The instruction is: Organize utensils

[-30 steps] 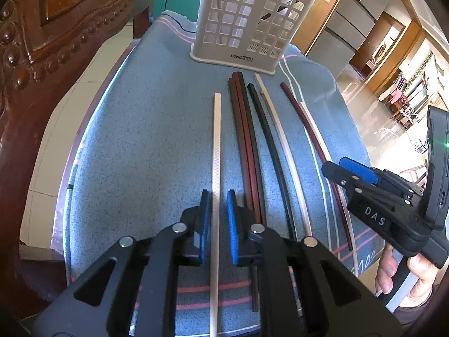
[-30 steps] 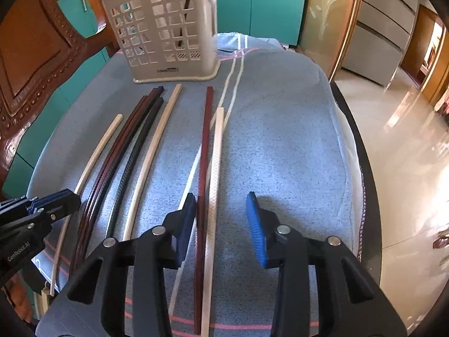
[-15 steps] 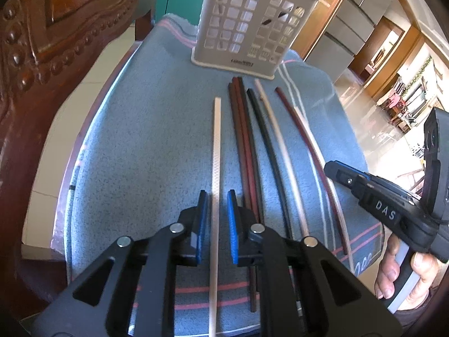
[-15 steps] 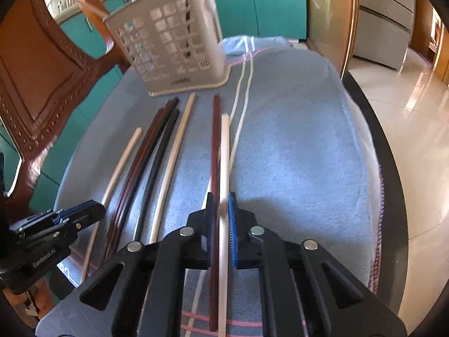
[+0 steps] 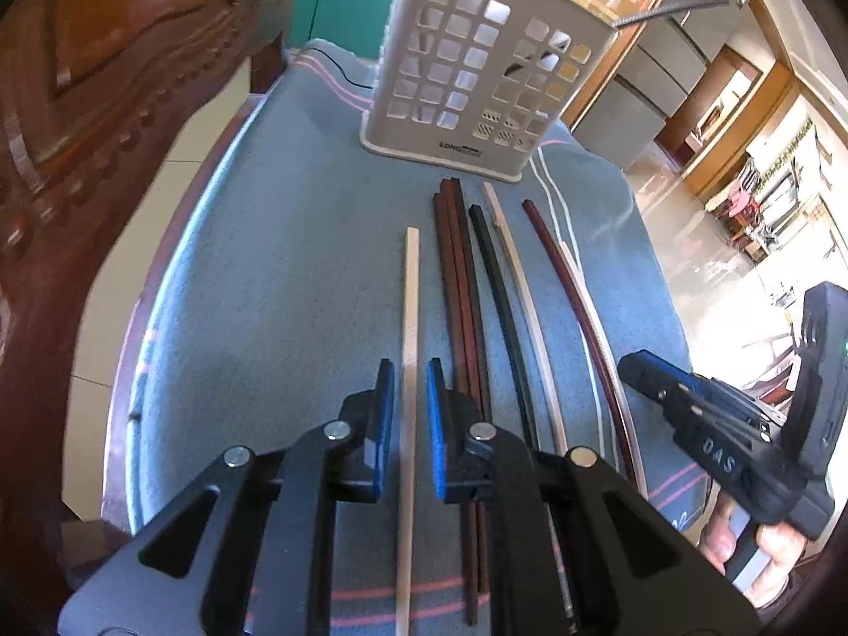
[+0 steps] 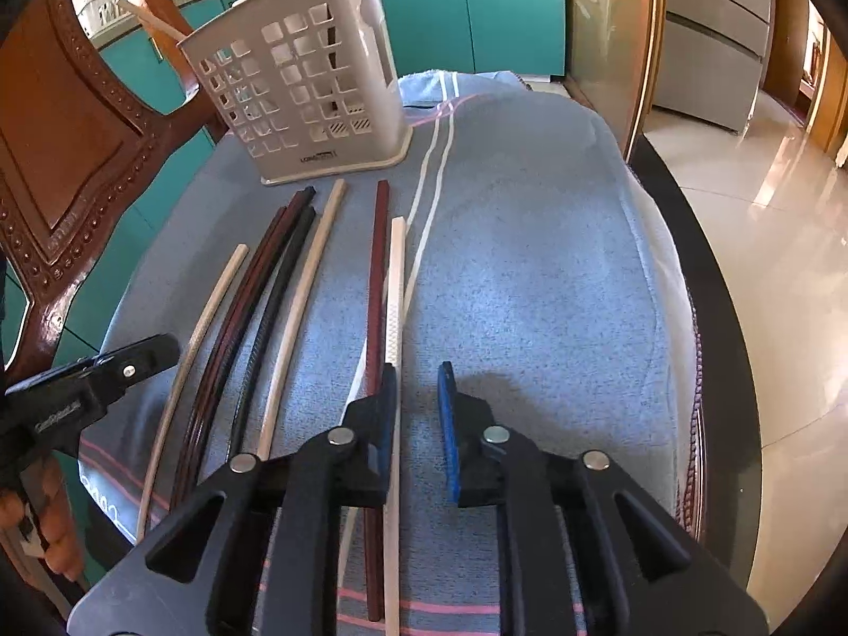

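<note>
Chopsticks [image 6: 297, 297] remain on the desk [image 6: 530, 291]; the right claw [image 6: 417, 387], clamped half a second ago, stands apart again, grasp lost; left claw [image 5: 408, 387] straddles one, apart.

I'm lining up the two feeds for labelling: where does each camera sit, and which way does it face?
Left wrist: on the left gripper, facing along the chopsticks to the white basket; right gripper and its hand at right.
Right wrist: on the right gripper, facing the basket; left gripper at left.
Shared: basket, blue towel, chopsticks, wooden chair.
</note>
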A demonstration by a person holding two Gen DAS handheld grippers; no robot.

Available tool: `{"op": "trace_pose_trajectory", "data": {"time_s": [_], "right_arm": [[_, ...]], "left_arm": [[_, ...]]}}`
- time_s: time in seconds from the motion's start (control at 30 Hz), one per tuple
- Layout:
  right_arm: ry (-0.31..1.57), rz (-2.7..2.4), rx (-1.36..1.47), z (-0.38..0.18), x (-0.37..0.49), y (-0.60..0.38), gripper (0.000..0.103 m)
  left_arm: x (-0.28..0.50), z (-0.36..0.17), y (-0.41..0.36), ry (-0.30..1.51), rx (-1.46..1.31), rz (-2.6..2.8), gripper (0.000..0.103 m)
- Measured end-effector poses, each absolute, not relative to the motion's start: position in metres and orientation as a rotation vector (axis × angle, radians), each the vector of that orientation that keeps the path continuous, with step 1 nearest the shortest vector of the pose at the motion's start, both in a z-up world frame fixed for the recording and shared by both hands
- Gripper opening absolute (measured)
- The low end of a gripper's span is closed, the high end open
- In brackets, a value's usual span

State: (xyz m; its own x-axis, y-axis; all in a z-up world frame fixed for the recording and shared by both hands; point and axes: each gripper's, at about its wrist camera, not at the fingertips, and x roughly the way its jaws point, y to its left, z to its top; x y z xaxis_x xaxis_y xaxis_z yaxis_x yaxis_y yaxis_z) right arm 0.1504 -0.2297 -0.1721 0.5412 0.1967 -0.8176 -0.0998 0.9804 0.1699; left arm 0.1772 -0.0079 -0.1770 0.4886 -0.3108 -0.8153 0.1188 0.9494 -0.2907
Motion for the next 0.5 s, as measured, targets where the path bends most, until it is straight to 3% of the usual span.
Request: {"op": "trace_pose_trajectory", "data": {"time_s": [0.17, 0.5], "right_arm": [[0.965, 0.213, 0.090, -0.166, 0.160, -0.224, 0.030], [0.993, 0.124, -0.041, -0.181, 0.180, -0.216, 0.029]], "left_arm": [[0.192, -0.186, -0.021, 1.058, -0.142, -0.227, 0.017], [0.189, -0.187, -0.028, 1.041, -0.081, -0.213, 0.017]]}}
